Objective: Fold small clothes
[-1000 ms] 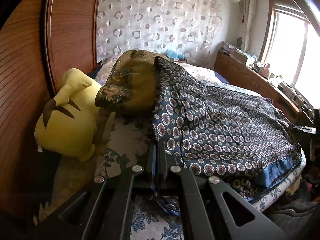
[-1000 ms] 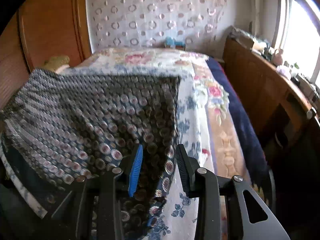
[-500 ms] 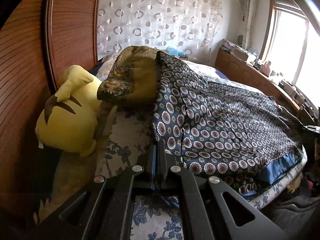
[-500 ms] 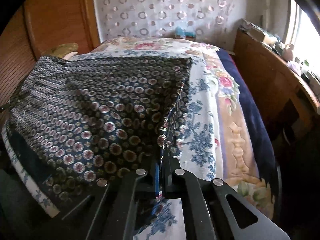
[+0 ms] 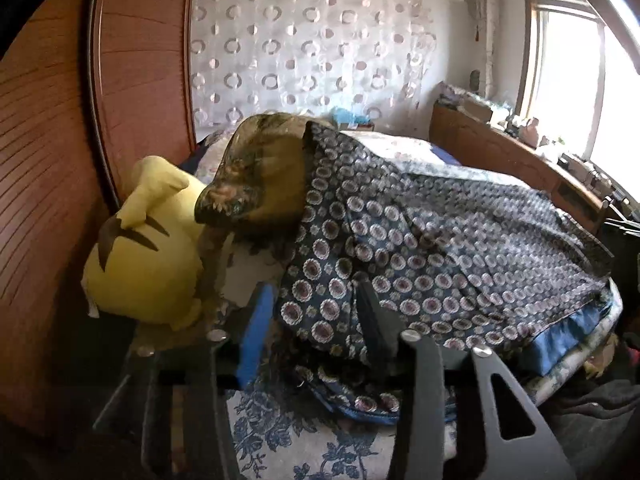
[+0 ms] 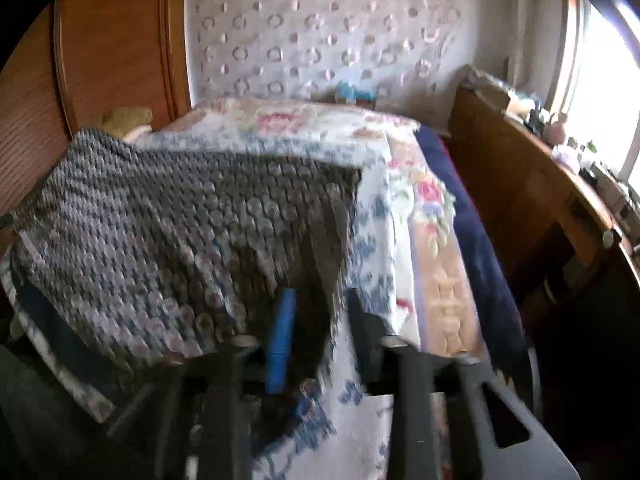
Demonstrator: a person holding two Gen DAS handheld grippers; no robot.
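Observation:
A dark blue garment (image 5: pixel 440 240) printed with small round medallions lies spread over the bed; in the right wrist view the garment (image 6: pixel 180 220) fills the left half. My left gripper (image 5: pixel 316 312) sits at its near left corner, jaws opening, with a bunched fold of the cloth loose between the blue pad (image 5: pixel 256 320) and the black finger. My right gripper (image 6: pixel 320 320) is at the near right corner, jaws opening too, the cloth's edge hanging between them without being pinched. The right wrist view is blurred.
The bed has a floral sheet (image 6: pixel 400 208) with a dark blue blanket along its right side. A yellow plush toy (image 5: pixel 148 256) and an olive patterned pillow (image 5: pixel 260 172) lie by the wooden headboard (image 5: pixel 52 160). A wooden sideboard (image 6: pixel 520 200) runs under the window.
Half a second ago both grippers were shut on the garment's near edge; now both stand apart and the cloth lies slack. The right gripper has lifted slightly.

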